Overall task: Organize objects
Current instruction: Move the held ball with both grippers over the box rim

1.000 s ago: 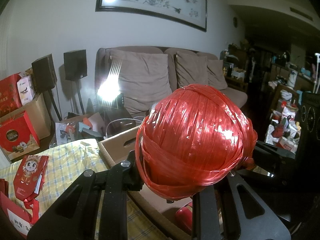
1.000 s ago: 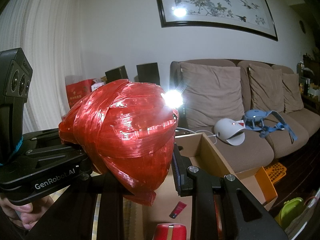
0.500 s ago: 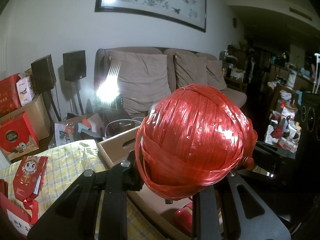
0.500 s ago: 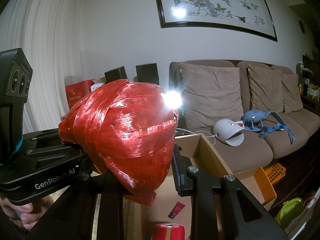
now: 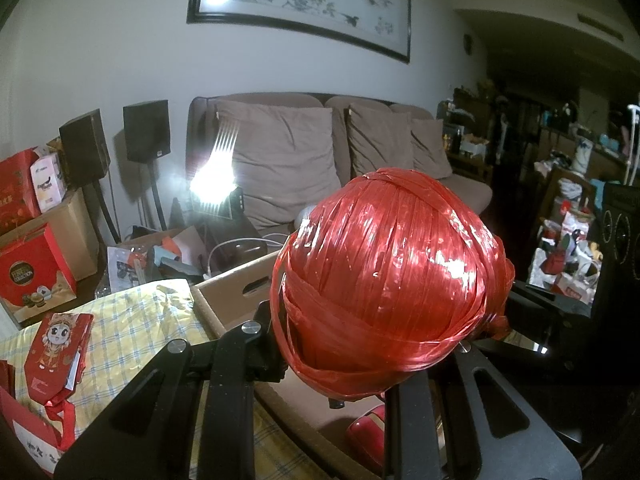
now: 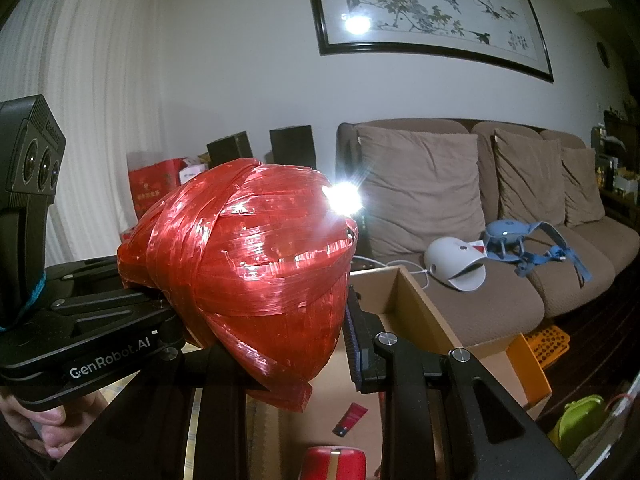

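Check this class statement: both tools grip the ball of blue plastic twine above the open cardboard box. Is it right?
Not quite: the ball of plastic twine is red, not blue, as the left wrist view shows. The rest stands: the left tool and right tool both grip it above the open cardboard box.

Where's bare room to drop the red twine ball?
Best patch: cardboard box floor, bare between the red can, small red tube and far wall. Checked cloth has room between the box edge and cartoon packet. Floor left of the sofa is crowded.
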A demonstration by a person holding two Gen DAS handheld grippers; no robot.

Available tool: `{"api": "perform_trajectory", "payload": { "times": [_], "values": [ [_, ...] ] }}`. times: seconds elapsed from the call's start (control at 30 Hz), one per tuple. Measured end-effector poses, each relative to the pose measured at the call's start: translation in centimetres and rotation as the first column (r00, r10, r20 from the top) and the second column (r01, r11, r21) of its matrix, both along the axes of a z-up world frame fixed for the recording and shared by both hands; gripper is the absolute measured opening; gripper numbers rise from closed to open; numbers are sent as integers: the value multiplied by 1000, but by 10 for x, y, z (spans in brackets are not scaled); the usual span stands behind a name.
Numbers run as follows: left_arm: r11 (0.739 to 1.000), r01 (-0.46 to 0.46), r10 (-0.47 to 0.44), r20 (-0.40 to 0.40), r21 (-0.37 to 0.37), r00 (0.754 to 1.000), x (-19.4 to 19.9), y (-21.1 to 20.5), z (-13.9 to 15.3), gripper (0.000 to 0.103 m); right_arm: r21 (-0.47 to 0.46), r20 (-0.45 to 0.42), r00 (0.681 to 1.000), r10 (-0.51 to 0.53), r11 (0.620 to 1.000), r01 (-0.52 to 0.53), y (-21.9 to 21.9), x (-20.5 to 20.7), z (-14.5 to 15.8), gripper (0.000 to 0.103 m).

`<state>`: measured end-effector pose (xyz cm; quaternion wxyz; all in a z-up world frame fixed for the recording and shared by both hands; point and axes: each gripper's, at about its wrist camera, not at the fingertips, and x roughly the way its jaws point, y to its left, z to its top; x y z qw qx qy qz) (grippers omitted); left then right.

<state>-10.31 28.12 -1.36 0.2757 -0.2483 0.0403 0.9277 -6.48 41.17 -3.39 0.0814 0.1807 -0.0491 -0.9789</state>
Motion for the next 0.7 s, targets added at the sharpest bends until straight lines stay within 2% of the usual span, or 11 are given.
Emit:
{"api": "perform_trajectory", "payload": {
  "times": [0.7],
  "values": [
    [1000, 29, -29, -1, -11, 1000, 2, 19, 5, 20, -5, -2, 1000, -26, 1000, 26, 22, 2, 4, 25]
  ]
}}
